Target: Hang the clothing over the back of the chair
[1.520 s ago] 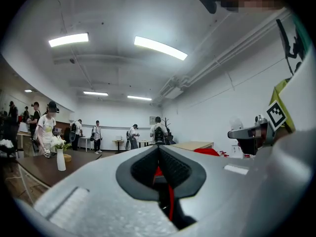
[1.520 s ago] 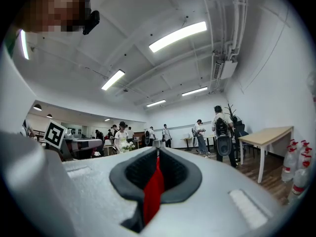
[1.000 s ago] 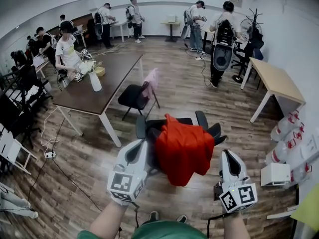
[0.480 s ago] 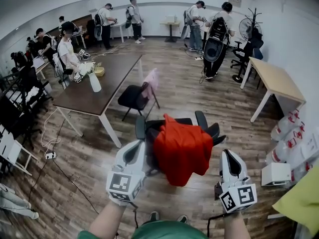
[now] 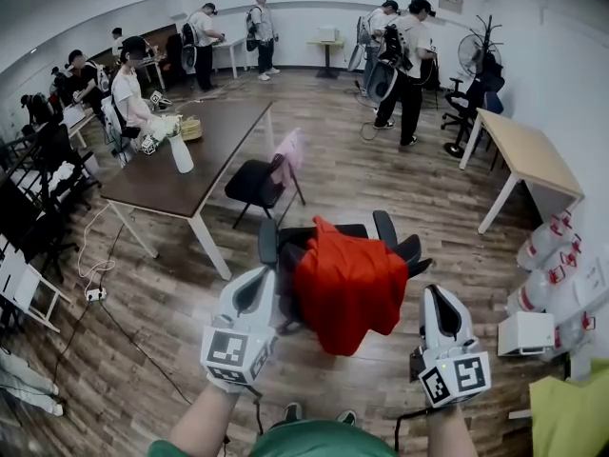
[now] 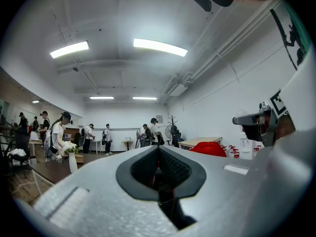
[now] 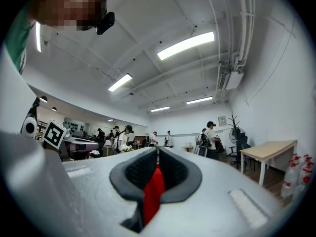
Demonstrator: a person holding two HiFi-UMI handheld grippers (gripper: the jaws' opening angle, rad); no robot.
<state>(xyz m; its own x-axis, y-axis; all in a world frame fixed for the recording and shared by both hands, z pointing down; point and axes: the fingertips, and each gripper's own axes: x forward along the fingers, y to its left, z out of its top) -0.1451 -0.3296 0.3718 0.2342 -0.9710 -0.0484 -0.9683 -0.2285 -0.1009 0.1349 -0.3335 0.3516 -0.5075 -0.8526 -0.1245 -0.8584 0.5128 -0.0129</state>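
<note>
A red garment (image 5: 347, 288) lies draped over the back of a black office chair (image 5: 384, 228) just in front of me. My left gripper (image 5: 259, 279) is held level beside the garment's left edge with its jaws shut and nothing between them. In the left gripper view the gripper (image 6: 159, 149) shows closed jaws, and the garment (image 6: 212, 148) sits off to the right. My right gripper (image 5: 433, 293) hovers just off the garment's right edge, apart from it. Its jaws (image 7: 158, 149) are closed, and a red strip shows in the slit between them.
A brown table (image 5: 205, 155) with a white vase (image 5: 181, 155) stands to the left. A second black chair (image 5: 252, 184) with a pink cloth is behind. A light wooden desk (image 5: 528, 155) and white bottles (image 5: 557, 255) are on the right. Several people work along the far wall.
Neither gripper nor the red garment has moved. The person with the backpack at the back right has walked left, toward the far wall.
</note>
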